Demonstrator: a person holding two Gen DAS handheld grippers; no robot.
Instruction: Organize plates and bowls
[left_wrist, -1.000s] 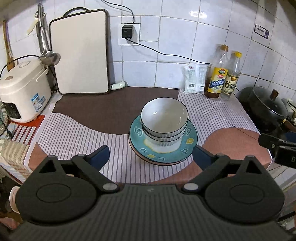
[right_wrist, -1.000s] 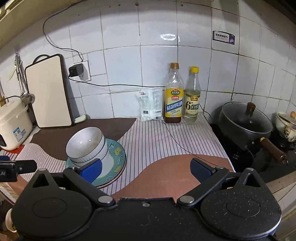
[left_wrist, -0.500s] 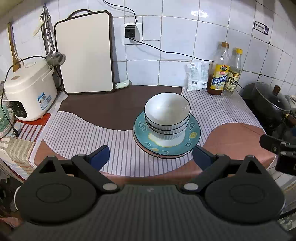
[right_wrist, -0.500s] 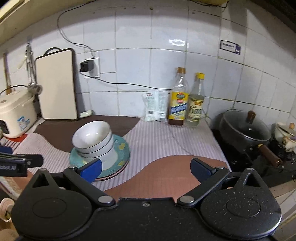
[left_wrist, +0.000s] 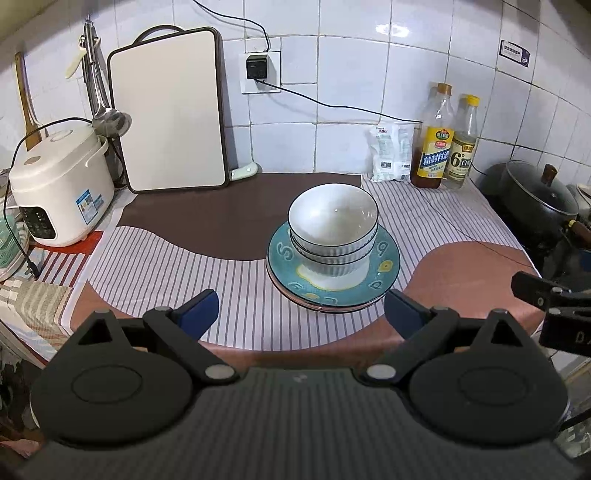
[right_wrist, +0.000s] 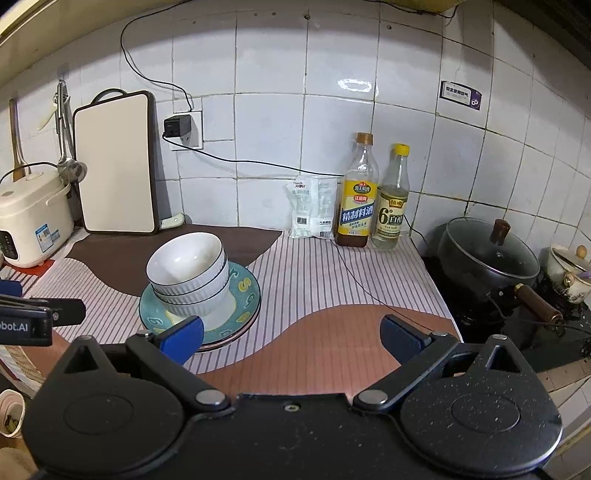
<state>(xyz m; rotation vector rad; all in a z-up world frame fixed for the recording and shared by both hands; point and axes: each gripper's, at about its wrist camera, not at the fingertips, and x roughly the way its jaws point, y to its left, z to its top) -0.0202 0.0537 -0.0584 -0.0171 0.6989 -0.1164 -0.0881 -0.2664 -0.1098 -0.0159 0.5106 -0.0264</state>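
Left wrist view: the left gripper (left_wrist: 297, 310) hangs with jaws wide and empty, short of the stacked white ribbed bowls (left_wrist: 333, 221) nested on teal patterned plates (left_wrist: 384, 271) mid-desk on the striped cloth (left_wrist: 166, 266).

Right wrist view: the right gripper (right_wrist: 291, 338) is likewise spread and empty; the bowls (right_wrist: 186, 266) and plates (right_wrist: 245, 291) sit just beyond its left finger.

bowls (left_wrist: 333, 218): 3 | plates (left_wrist: 332, 291): 2 | bottles (left_wrist: 433, 147): 2 | cutting board (left_wrist: 170, 110): 1 | rice cooker (left_wrist: 59, 184): 1

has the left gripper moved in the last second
Yes. The left gripper has pulled back from the bowl stack; the wall socket sits lower in its view, more wall showing.
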